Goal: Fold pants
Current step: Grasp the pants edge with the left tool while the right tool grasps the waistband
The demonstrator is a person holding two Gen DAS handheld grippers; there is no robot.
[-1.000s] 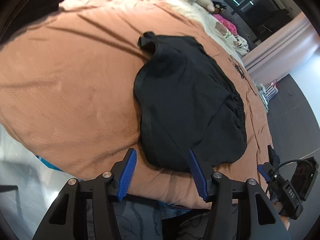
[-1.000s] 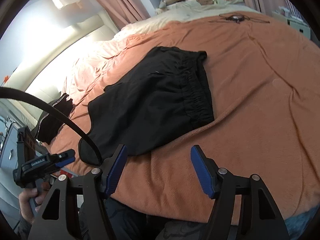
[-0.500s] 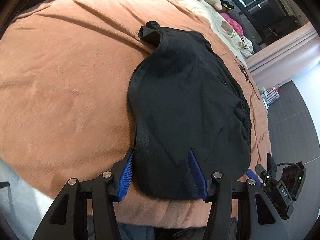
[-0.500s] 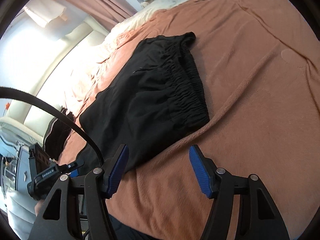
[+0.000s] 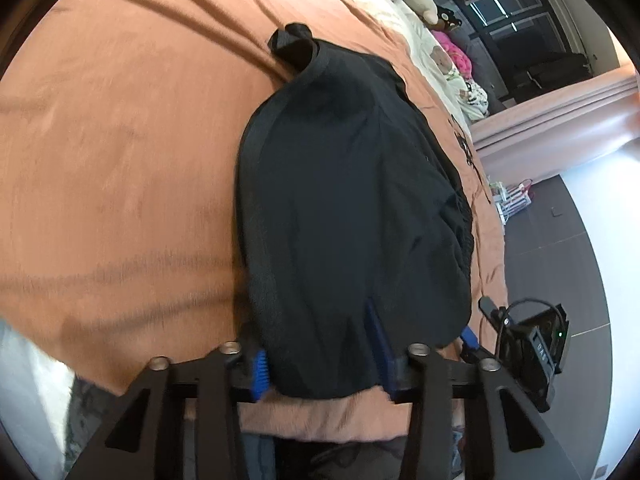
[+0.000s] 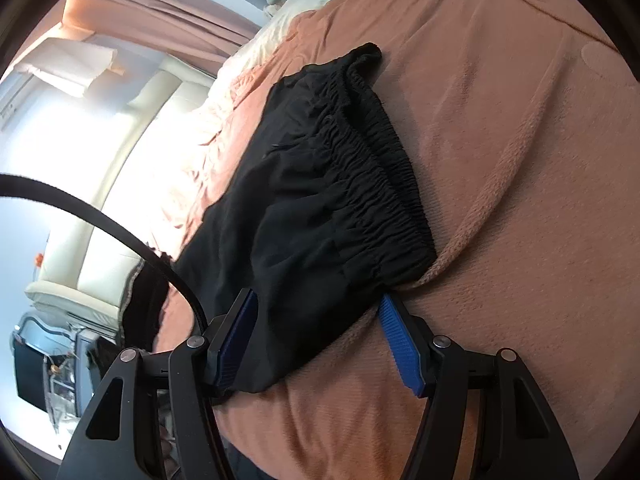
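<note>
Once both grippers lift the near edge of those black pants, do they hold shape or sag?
Likely sag: the black pants lie limp and wrinkled on the blanket. The gathered waistband looks thicker and may hang heavier on the right gripper side. Thin cloth bunched between the left gripper fingers could slip from a shallow pinch.

the black pants (image 5: 352, 216) cover much of the left claw's (image 5: 320, 364) blue pads, so whether they press the cloth cannot be told. in the right wrist view the pants' hem hides the tip of the right claw's (image 6: 316, 340) left pad. the bed's (image 5: 120, 160) near edge is smeared by blur. a dark garment (image 6: 140, 304) lies partly behind a cable (image 6: 120, 232).
</note>
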